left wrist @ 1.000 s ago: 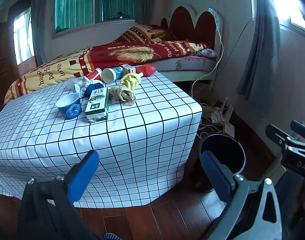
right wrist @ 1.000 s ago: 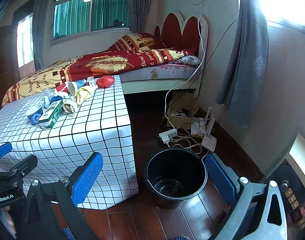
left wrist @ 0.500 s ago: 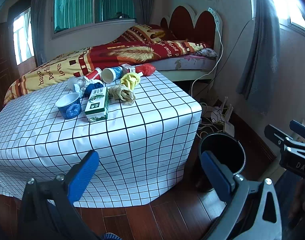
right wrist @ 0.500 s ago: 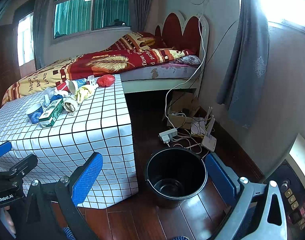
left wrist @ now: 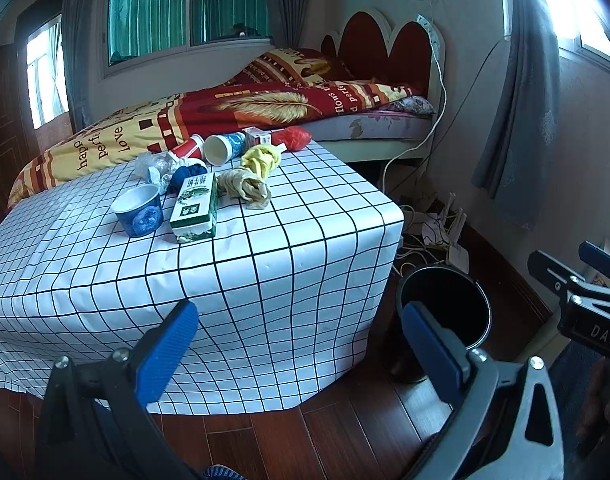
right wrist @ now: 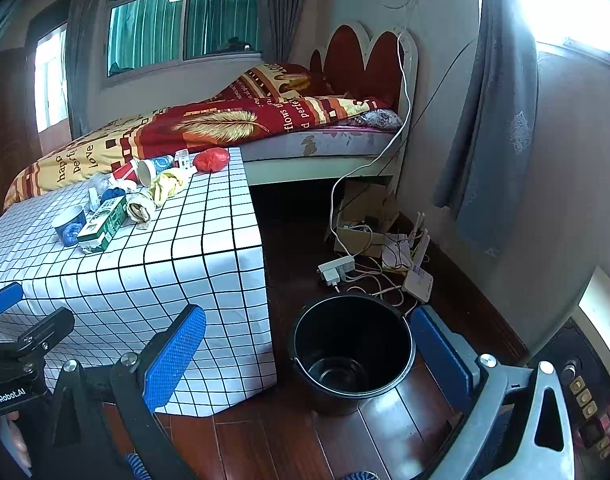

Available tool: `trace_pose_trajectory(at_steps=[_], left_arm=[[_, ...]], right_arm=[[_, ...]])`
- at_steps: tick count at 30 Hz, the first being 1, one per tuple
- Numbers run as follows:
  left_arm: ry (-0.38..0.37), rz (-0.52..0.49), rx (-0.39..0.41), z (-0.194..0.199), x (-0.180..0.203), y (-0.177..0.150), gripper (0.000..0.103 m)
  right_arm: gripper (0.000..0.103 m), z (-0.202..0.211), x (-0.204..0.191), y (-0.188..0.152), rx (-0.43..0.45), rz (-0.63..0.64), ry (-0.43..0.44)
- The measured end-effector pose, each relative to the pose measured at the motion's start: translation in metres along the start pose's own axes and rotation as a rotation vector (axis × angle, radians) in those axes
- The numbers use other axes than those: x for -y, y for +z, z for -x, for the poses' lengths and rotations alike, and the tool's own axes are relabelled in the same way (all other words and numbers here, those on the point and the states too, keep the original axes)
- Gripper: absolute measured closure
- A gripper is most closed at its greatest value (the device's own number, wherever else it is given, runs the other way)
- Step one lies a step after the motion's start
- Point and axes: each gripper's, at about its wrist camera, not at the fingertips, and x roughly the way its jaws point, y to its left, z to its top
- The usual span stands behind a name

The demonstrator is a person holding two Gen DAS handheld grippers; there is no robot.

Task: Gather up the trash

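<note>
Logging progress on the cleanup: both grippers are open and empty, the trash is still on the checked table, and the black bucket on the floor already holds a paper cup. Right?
Not quite: the black bucket is empty, as the right wrist view shows. The rest stands.

Trash clusters near the table's (left wrist: 265, 248) far edge: upright blue cup (left wrist: 139, 210), flat green box (left wrist: 195, 208), tipped cup (left wrist: 225, 148), yellow wad (left wrist: 263, 158), red bag (left wrist: 293, 138). Black bucket (right wrist: 351, 354) stands empty beside the table's right corner.
</note>
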Motion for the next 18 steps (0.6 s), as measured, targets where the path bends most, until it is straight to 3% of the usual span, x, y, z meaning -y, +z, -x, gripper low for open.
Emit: trace_pose_trajectory(at_steps=[18], left_arm=[[-0.001,0.0,-0.002,0.0001,0.0001,-0.0015,0.001]], right_arm=[[0.0,-0.0003,-0.0005,-0.0005,0.001,0.001,-0.001]])
